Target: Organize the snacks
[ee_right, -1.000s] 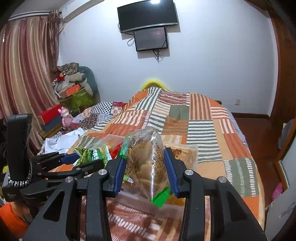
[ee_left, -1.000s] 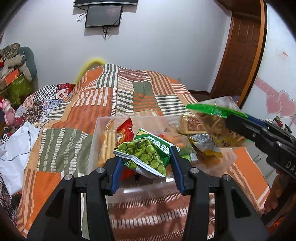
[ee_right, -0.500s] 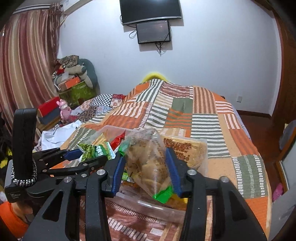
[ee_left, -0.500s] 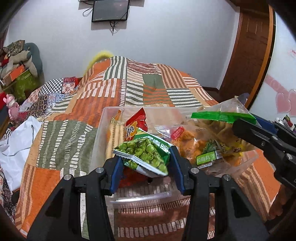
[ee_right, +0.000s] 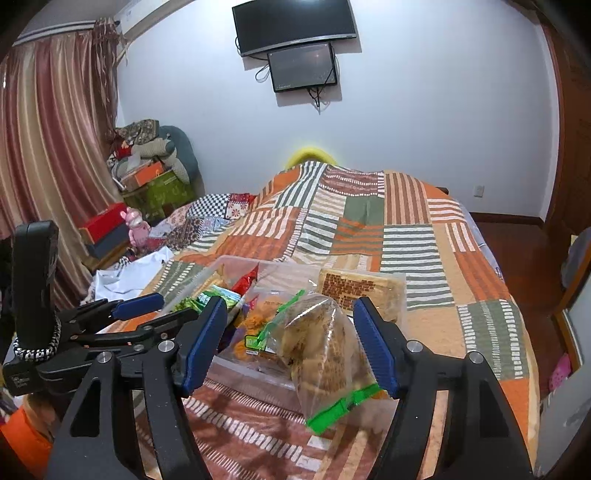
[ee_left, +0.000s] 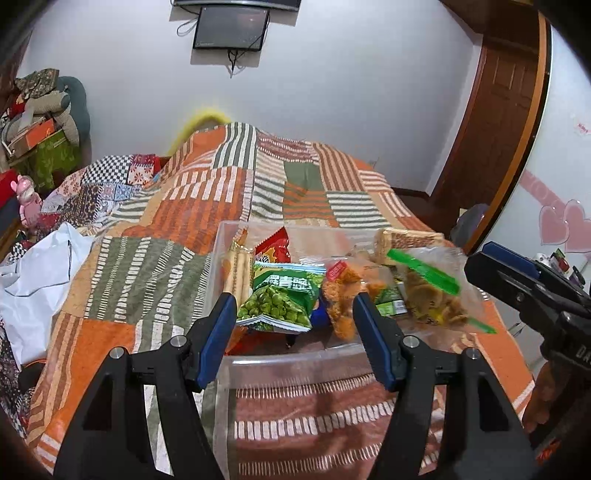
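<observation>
**Both packets released into bin**

Left gripper [ee_left: 295, 325] and right gripper [ee_right: 290, 341] jaws have just been opening, now spread. Pea bag [ee_left: 282, 299] and cookie bag [ee_right: 325, 343], no longer pinched, lie in the bin [ee_left: 295, 360] on the bed. Drop-off looks complete.

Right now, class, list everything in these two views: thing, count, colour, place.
Clear bin: one, see-through, on the quilt.
Pea packet: one, green, in the bin.
Red packet: one, in the bin behind the peas.
Zip bag: one, clear with green seal, over the bin's right side.
Quilt: one, orange, green and white, on the bed.
Screens: two, black, on the wall.
Left gripper: black, blue pads, open.
Right gripper: black, blue pads, open.
</observation>
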